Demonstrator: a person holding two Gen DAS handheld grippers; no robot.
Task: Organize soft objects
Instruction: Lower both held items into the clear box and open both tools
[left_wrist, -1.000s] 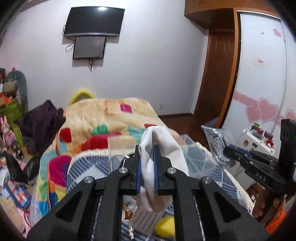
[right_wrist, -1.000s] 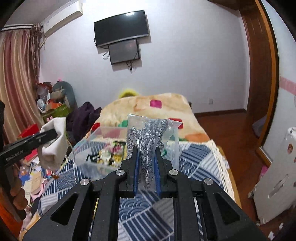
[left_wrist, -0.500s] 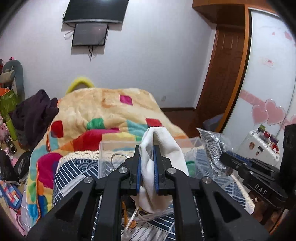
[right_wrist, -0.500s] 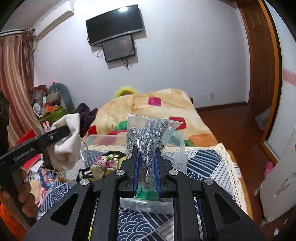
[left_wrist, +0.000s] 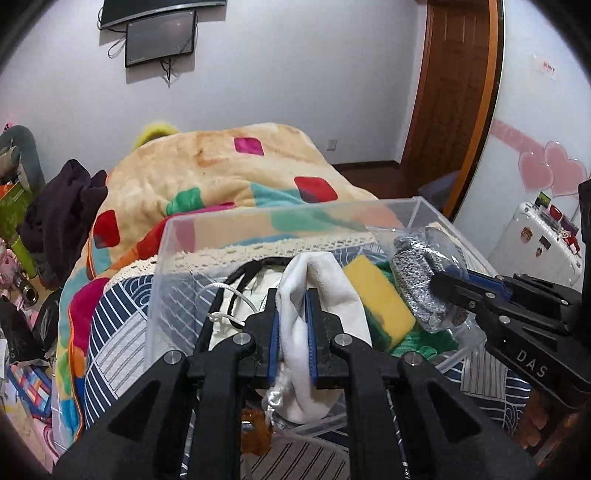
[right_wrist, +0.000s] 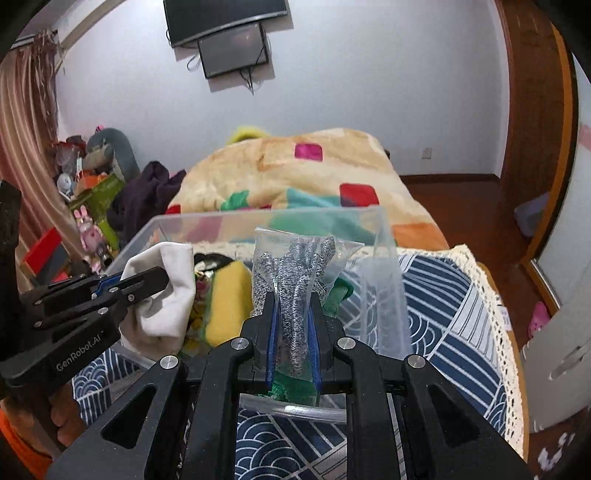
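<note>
Both grippers down over clear bin (left_wrist: 424, 206) since 1 s ago. L gripper (left_wrist: 292, 332) clamps white cloth (left_wrist: 321, 280); R gripper (right_wrist: 293, 332), at 3 o'clock, pinches bagged grey gloves (right_wrist: 295, 273). Drop-off likely next.

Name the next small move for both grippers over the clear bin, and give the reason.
Probably lower both a little further and then open. The left gripper is shut on the white cloth, the right gripper on the bagged grey gloves, and both loads hang over the open clear bin, above the yellow sponge already inside.
</note>
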